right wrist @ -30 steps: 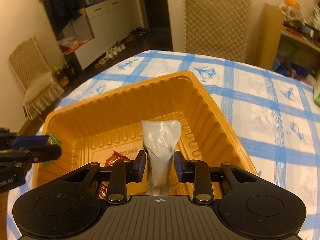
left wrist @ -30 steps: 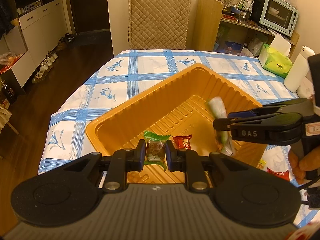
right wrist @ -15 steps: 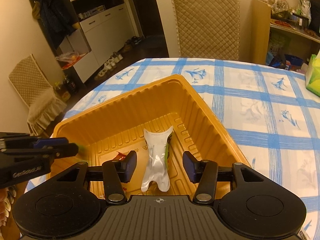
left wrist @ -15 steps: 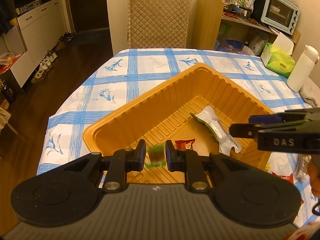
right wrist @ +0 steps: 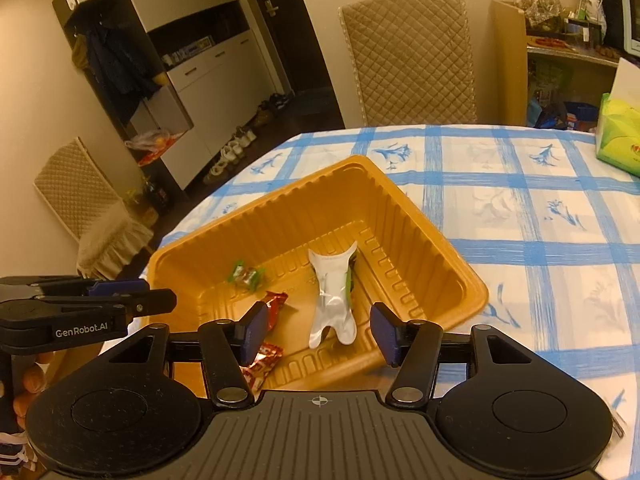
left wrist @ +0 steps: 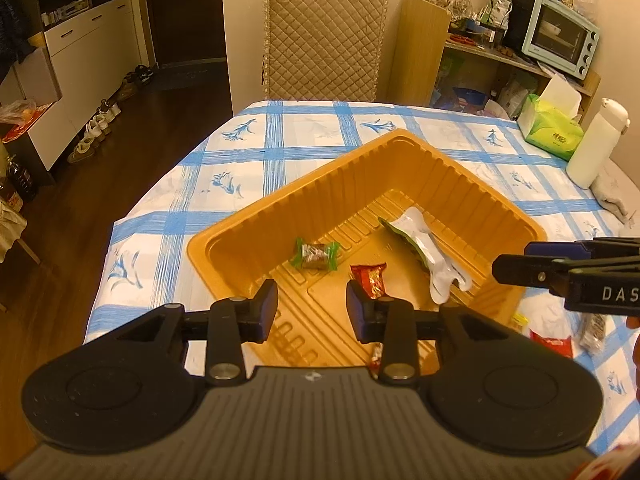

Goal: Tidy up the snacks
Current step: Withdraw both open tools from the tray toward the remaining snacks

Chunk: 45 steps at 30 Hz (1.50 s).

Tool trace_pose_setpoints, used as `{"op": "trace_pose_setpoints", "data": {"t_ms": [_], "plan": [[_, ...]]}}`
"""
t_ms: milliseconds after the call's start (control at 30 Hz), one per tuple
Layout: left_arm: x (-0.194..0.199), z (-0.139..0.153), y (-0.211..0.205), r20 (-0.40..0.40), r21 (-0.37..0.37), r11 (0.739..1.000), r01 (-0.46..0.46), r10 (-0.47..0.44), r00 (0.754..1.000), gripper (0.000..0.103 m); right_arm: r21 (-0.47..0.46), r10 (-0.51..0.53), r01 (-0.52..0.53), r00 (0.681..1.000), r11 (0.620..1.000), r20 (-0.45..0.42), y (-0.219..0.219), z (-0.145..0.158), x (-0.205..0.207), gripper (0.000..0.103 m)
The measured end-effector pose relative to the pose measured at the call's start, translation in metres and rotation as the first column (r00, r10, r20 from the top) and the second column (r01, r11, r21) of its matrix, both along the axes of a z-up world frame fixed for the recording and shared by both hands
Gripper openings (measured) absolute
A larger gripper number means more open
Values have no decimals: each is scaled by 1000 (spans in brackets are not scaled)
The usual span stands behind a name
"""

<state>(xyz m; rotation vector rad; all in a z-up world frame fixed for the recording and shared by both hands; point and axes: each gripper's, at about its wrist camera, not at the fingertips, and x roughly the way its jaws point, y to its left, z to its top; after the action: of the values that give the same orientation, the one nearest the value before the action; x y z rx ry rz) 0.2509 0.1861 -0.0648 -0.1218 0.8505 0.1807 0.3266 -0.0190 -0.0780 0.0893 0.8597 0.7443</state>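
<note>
Your left gripper [left wrist: 312,306] covers the near rim of the tray [left wrist: 256,208], and a red wrapper [left wrist: 375,354] at five o'clock shows only as a sliver behind its finger. At three o'clock, the right gripper [left wrist: 496,268] runs off the frame. Packets [left wrist: 552,342] beyond the tray are too small to read.

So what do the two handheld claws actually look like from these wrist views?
Both are matte black plastic with two round discs flanking a ribbed grey housing, silver pivot screws and blue pads on the fingertips. Seen side-on, the left claw carries white "GenRobot.AI" lettering; the right claw shows white "DAS". No cables or sleeves are visible.
</note>
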Motion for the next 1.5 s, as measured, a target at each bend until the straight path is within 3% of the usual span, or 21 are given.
{"op": "trace_pose_setpoints", "data": {"t_ms": [600,1000,1500], "plan": [[-88,30,-50,58,-35,998,49,-47,997,38,48,-44,44,999,998,14,-69,24,-74,58],[-125,16,-93,19,-62,993,100,-99,995,38,20,-72,72,997,997,-11,-114,18,-116,58],[-133,-4,-139,-23,-81,980,180,-182,983,42,-15,-121,120,991,993,-64,-159,0,-141,58]]}}
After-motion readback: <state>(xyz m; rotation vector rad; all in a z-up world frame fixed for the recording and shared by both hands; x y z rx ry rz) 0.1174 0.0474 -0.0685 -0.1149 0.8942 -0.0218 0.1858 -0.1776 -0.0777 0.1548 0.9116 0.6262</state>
